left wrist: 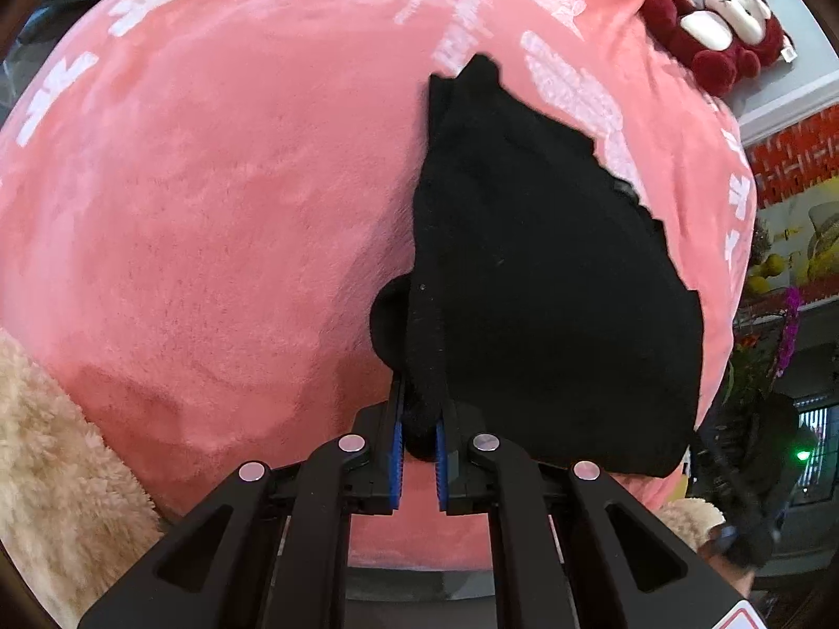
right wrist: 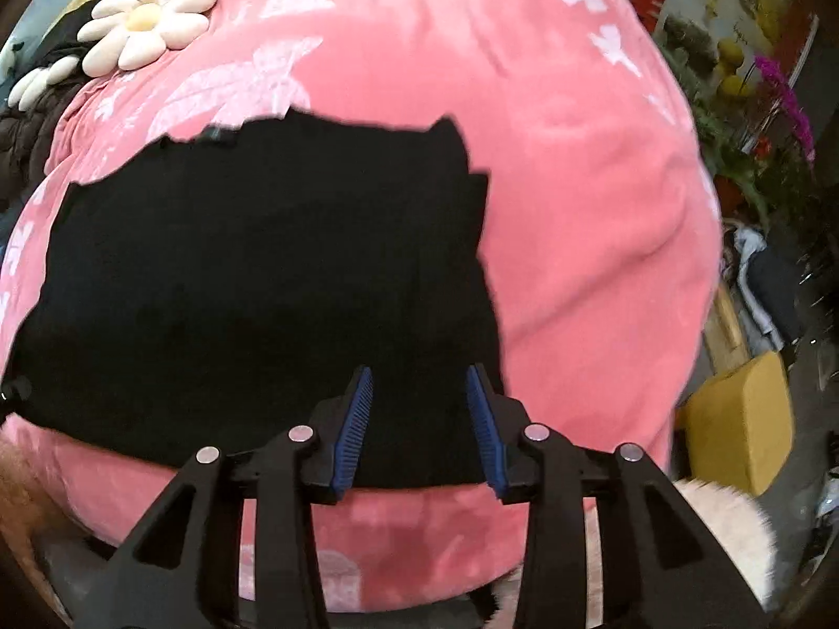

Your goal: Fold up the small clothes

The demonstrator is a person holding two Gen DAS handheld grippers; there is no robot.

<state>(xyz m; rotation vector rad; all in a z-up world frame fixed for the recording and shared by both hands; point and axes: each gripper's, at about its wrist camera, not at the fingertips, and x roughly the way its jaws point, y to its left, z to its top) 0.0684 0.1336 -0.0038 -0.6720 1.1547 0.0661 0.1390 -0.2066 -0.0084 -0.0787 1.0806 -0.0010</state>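
The left gripper is pinched on a bunched edge of the black garment; its blue pads press the rolled fold from both sides. From that pinch the cloth spreads away to the right and upward, lying on the pink blanket, with a small lobe of it bulging out to the left of the fingers. A beige fleece shows at the lower left edge, beside the blanket.

The right gripper hovers with its jaws spread apart, pads clear of the cloth; the garment's near right corner lies behind the gap, untouched as far as the blurred view shows. The garment lies flat and wide across the blanket, its far edge ragged.

Farther off, a red plush toy sits past the blanket's far right edge in the left view. In the right view a white daisy cushion rests at the blanket's far left corner, and a yellow box stands at the right.
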